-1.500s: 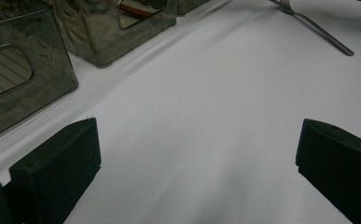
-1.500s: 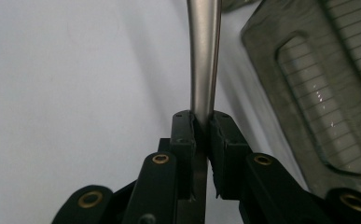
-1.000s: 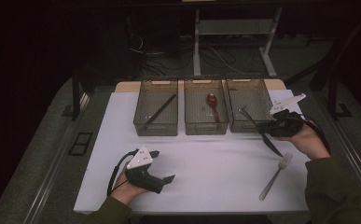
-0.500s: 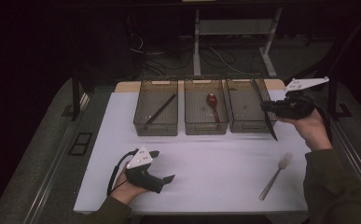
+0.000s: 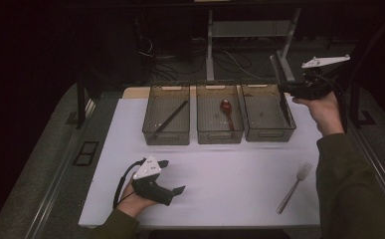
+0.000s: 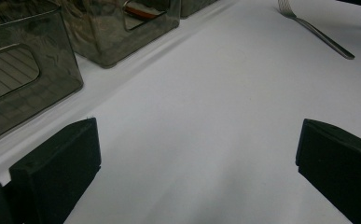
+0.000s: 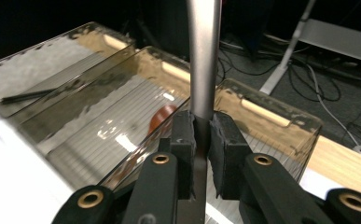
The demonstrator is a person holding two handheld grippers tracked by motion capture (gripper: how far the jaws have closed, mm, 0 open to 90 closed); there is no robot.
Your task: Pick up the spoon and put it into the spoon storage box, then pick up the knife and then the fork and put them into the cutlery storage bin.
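My right gripper point(image 5: 293, 90) is shut on a long metal knife point(image 5: 285, 108) and holds it steeply tilted above the right-hand clear bin point(image 5: 269, 135). The right gripper view has the pads point(image 7: 183, 130) clamped on the knife point(image 7: 204, 56), whose shaft rises straight up over that bin point(image 7: 271, 112). A metal fork point(image 5: 294, 186) lies on the white table at the front right. My left gripper point(image 5: 172, 177) rests open on the table at the front left, nothing between its jaws. From the left gripper view the fork point(image 6: 315, 30) lies far off.
Three clear bins stand in a row at the back of the white table point(image 5: 230, 174). The left bin point(image 5: 166, 137) holds a black stick point(image 5: 170, 118). The middle bin point(image 5: 219, 137) holds a reddish spoon point(image 5: 227, 110). Cables and a metal stand lie on the floor behind.
My right gripper rose from the table with the knife, moved back and right, and swung it more upright over the right bin. The left gripper stayed put.
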